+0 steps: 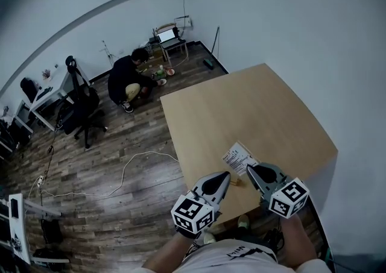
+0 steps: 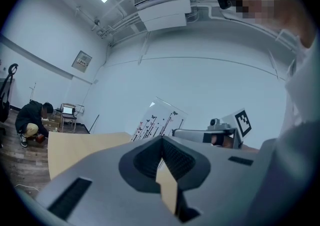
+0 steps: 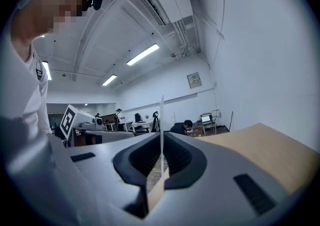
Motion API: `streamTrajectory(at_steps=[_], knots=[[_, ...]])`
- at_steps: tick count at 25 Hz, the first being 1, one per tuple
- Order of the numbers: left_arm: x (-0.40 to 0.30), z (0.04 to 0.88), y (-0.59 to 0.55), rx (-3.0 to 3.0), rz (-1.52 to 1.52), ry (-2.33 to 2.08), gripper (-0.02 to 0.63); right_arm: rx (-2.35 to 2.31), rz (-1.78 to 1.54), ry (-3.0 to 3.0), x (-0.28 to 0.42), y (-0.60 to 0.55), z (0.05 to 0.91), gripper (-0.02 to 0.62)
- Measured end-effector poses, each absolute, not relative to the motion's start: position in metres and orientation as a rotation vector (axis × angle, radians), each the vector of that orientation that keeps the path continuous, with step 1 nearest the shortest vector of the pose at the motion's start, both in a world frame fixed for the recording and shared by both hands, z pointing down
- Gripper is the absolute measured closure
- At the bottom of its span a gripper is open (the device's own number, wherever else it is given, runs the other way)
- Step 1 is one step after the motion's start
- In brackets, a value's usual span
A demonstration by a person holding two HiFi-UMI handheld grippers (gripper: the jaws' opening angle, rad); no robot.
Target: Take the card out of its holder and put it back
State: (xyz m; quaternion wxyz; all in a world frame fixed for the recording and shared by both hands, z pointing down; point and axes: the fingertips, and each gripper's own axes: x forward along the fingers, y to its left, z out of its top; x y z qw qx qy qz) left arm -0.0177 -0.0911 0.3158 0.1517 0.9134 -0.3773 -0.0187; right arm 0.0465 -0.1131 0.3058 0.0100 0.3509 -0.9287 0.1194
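Dark wood-grain floor fills the left of the room. A person in black crouches there by some gear and a thin white cable loops over the boards, all well apart from the job.

Next comes the pale wooden worktop, bare except at its near edge. There the grey left gripper has its jaws clenched on a small tan holder block; its own view shows a tan sliver pinched between them. I take that as a bracing grip, so the base cannot drag or tip.

Just beyond stands the white printed card, tilted, with butterflies and stems on the face turned to the left gripper. The grey right gripper has its jaws pressed together on the card's lower part, which its view shows edge-on as a thin upright white line. Gripping low, close to the holder, should give control without bending it.

Card and holder are touching or just beside each other. Whether the card's edge sits in the holder I cannot tell, so this may be either the pulling out or the putting back.
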Motion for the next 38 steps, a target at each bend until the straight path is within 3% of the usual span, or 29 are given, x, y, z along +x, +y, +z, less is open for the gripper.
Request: streamTrajectory(at_steps=[22, 38], knots=[[-0.025, 0.336, -0.105, 2.519, -0.066, -1.181, 0.594, 1.043, 0.428, -2.869, 0.064, -0.132, 0.332, 0.571], [-0.03, 0.418, -0.137, 2.327, 0.007, -1.414, 0.592, 0.696, 0.469, -2.88, 0.068, -0.17, 0.442, 0.571]])
